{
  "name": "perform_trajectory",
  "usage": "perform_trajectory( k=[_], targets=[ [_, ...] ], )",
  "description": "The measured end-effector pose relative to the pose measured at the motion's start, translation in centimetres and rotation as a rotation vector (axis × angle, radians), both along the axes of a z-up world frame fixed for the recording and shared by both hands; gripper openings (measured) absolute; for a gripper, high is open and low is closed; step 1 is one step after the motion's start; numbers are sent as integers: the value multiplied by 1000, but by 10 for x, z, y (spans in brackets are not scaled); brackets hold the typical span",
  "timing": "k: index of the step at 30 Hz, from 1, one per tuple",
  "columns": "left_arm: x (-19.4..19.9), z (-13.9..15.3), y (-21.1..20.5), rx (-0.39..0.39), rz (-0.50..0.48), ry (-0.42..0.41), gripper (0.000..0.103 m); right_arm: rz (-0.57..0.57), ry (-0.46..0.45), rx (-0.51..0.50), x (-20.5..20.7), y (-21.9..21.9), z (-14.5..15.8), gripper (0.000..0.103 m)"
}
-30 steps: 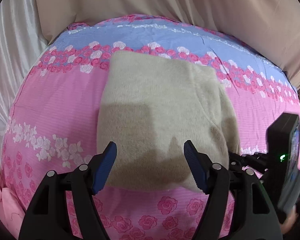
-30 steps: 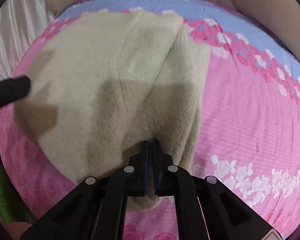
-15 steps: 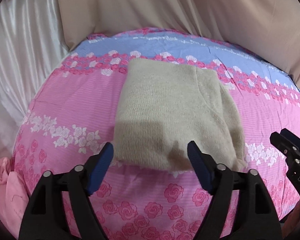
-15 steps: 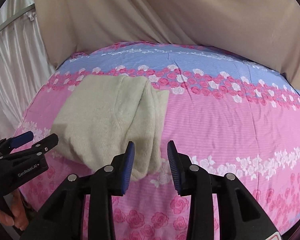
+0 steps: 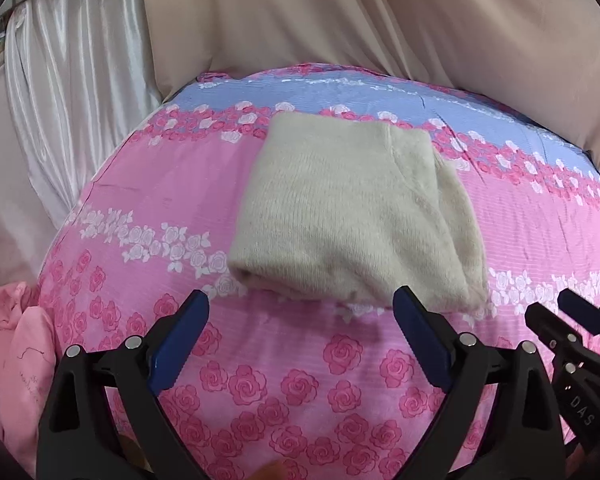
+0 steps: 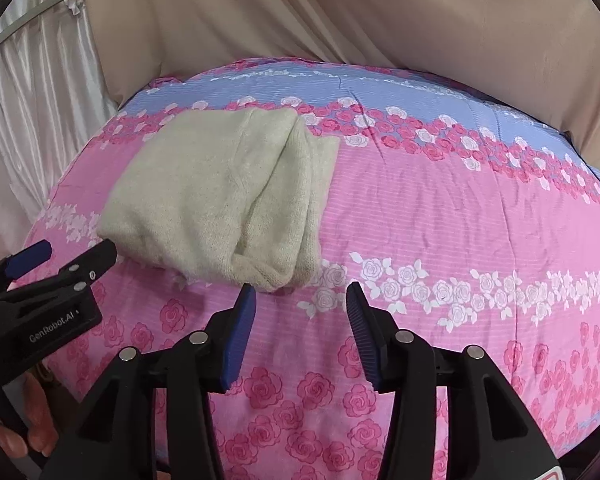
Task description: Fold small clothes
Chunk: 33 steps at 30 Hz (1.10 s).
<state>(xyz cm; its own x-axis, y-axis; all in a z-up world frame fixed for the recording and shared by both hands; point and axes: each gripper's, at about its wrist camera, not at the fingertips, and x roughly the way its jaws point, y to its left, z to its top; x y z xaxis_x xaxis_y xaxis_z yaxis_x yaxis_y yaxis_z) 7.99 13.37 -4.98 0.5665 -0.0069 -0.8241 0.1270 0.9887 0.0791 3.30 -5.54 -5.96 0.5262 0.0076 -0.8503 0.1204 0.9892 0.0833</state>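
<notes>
A cream knitted garment [image 5: 352,216] lies folded into a thick rectangle on the pink and blue floral bedspread [image 5: 160,200]. It also shows in the right wrist view [image 6: 228,196], left of centre. My left gripper [image 5: 300,304] is open and empty, hovering just in front of the garment's near edge. My right gripper [image 6: 302,300] is open and empty, in front of the garment's near right corner. Neither touches the cloth. The right gripper shows at the right edge of the left wrist view [image 5: 572,320], and the left gripper at the left edge of the right wrist view [image 6: 60,256].
A pink garment [image 5: 16,352] lies bunched at the bed's near left edge. Beige curtains [image 5: 380,16] hang behind the bed and white satin curtains [image 5: 60,92] at the left. The bedspread [image 6: 460,208] stretches to the right of the garment.
My right gripper has let go of the cream garment and opened. Both grippers have drawn back toward the near edge of the bed, and the folded garment stays lying flat.
</notes>
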Motion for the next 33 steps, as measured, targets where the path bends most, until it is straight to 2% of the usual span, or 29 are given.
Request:
perform_trajectory(
  k=[6, 9, 33],
  targets=[
    [-6, 1, -7, -6, -23, -3, 91, -15, -7, -7, 0, 0, 1, 47],
    [-5, 2, -7, -7, -22, -2, 91, -22, -22, -20, 1, 2, 4, 51],
    [-4, -1, -7, -5, -39, 25, 91, -34, -14, -18, 5, 13, 4, 51]
  ],
)
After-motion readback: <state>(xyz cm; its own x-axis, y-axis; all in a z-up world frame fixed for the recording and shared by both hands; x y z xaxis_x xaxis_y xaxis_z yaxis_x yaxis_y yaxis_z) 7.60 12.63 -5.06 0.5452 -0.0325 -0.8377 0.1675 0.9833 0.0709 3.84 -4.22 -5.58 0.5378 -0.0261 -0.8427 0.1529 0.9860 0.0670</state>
